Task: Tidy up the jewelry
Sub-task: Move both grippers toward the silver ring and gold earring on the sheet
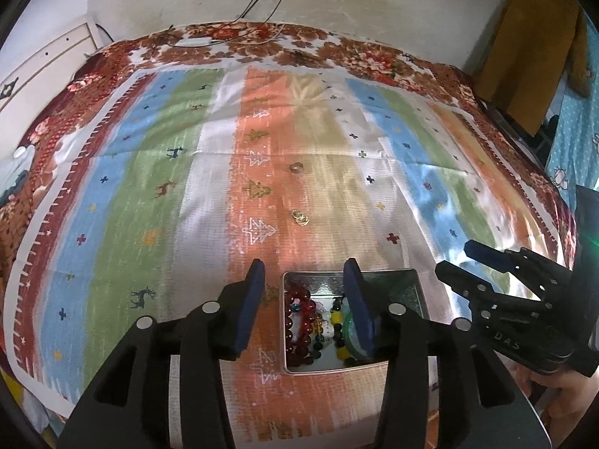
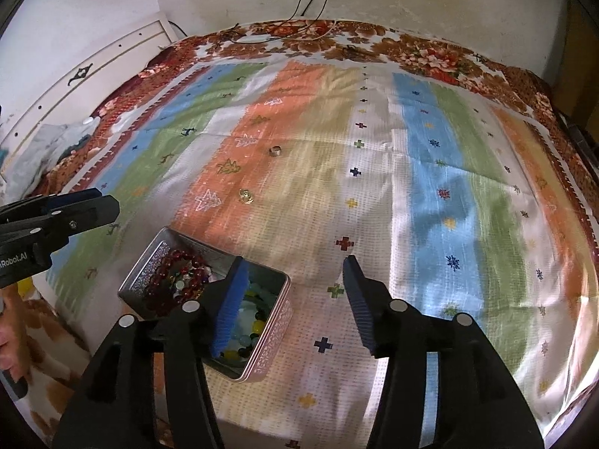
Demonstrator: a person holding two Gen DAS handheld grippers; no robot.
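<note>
The left gripper [image 1: 303,273] hung over the near edge of the striped cloth [image 1: 149,187], its blue-padded fingers [image 1: 252,299] spread apart with nothing between them. Just beneath, the metal tin [image 1: 408,280] sat at about six o'clock on the cloth, its long axis running side to side in the left wrist view. Red beads [image 1: 299,318] filled its left part and yellow and green ones [image 1: 337,321] the right. Beyond it, toward twelve o'clock, lay a small gold earring pair [image 1: 300,217], then a ring [image 1: 297,167] farther on, well apart from the tin.

The right gripper [image 2: 295,280] stood parted and empty too, the tin under its left finger. Only the right wrist view showed the tin's patterned pink outer wall [image 2: 275,333] and its corner pointing toward five o'clock; only the left one showed the mustard cloth [image 1: 531,48] hanging at two o'clock.
</note>
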